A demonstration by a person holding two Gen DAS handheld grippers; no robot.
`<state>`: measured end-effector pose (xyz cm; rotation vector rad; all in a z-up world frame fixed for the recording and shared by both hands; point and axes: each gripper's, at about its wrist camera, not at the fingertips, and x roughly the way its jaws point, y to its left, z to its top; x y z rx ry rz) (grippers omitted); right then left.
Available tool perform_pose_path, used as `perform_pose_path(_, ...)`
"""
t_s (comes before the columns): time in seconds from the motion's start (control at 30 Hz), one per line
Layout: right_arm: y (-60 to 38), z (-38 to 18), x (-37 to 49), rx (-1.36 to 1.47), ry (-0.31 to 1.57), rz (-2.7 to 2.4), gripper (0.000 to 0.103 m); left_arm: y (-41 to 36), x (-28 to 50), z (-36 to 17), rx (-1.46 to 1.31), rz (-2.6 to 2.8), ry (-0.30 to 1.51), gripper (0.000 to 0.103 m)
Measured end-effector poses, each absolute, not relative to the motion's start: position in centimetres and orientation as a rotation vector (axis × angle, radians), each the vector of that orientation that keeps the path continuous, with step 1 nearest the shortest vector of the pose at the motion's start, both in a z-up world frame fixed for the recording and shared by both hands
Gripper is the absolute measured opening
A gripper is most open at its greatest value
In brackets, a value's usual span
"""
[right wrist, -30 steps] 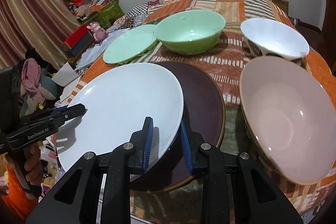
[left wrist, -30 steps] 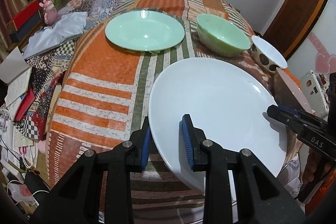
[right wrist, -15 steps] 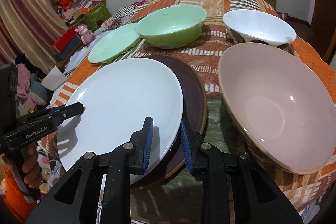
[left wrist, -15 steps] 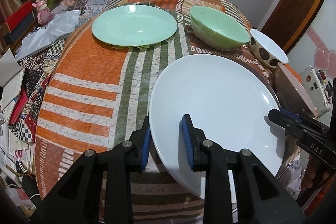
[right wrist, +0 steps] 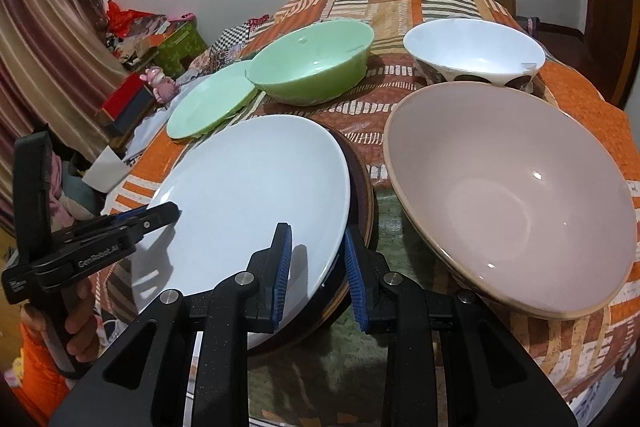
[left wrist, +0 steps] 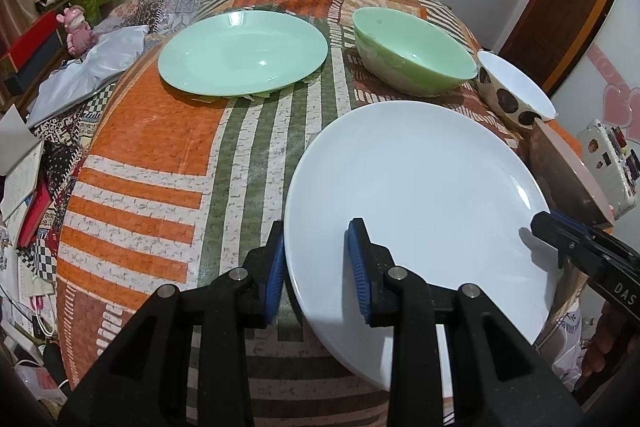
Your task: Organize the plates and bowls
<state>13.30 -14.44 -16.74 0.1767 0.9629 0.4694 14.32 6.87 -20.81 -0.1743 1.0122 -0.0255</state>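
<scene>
Both hand-held grippers — left [left wrist: 316, 267] and right [right wrist: 318, 273] — pinch opposite rims of the white plate [left wrist: 416, 195]; keep it level and lower together onto the brown plate [right wrist: 360, 187].

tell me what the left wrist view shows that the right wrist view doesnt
Only the left wrist view: the full green plate and a white case past the table edge. Only the right wrist view: the dark plate under the white plate, and the inside of the pink bowl. Both: white plate gripped by the left gripper and right gripper, green bowl, spotted bowl.
</scene>
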Motion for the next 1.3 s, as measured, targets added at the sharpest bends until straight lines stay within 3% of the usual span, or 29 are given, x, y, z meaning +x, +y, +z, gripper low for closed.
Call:
perform_pose_path(0.43,-14.7,-15.5,12.7,0.132,0.918,0.477,0.025,6.4,14.4,-21.1,-0.159,-0.022,1.015,0.03)
perform_pose_path(0.77,-13.1,-13.1,13.3,0.082,0.841,0.503,0.026,8.9,13.0,-17.6,-0.17,0.025,0.929,0.031)
perform_pose_path(0.9,-12.0,-12.4,14.0,0.064,0.821,0.523,0.027,10.5,12.5,-15.2,-0.167,0.068,0.868,0.048)
perform_pose_path(1.03,-10.6,-11.8,14.9,0.053,0.804,0.546,0.038,12.0,12.4,-12.9,-0.146,0.104,0.81,0.063)
perform_pose_path(1.3,-7.1,-11.4,17.2,-0.002,0.792,0.594,0.042,15.1,14.0,-9.6,-0.094,0.175,0.746,0.083)
